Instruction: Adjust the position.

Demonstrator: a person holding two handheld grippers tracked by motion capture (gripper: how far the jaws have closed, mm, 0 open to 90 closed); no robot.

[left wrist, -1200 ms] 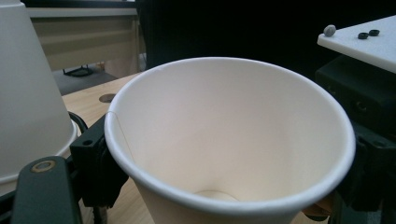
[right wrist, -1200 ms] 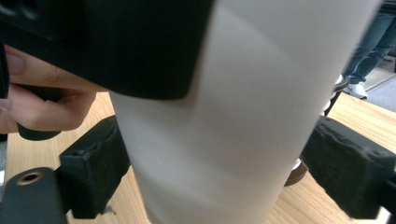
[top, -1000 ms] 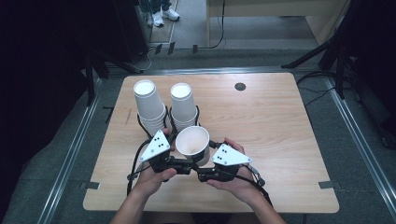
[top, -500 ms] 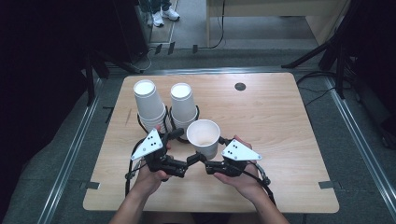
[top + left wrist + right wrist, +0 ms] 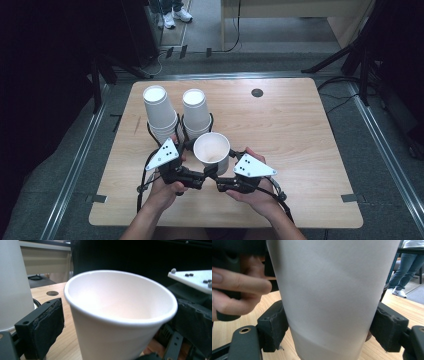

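- Since a second ago, the open paper cup has slid a little to the right and toward the near edge, away from the two stacks, and both grippers have shifted with it.
- Counted: one open cup, two upside-down stacks of paper cups, two grippers, one table, one round dark hole in the tabletop.
- Left stack and right stack stand side by side at the far left of the table, bottoms up, each tapering to a flat white disc on top.
- The open cup is thin white paper, a smooth tapered cone with a rolled rim and a matte inside; it stands upright, mouth up, long axis vertical, just in front of the right stack and between the two grippers.
- The table is pale wood-grain board with rounded corners.
- Each gripper is black with foam-like padded jaws and a grey three-cornered plate on top.
- The right gripper has just been closing; its pads press the cup wall from both sides, clamped on the open cup.
- The left gripper has its jaws apart around the cup; a gap shows beside its left pad, and no squeeze is visible.
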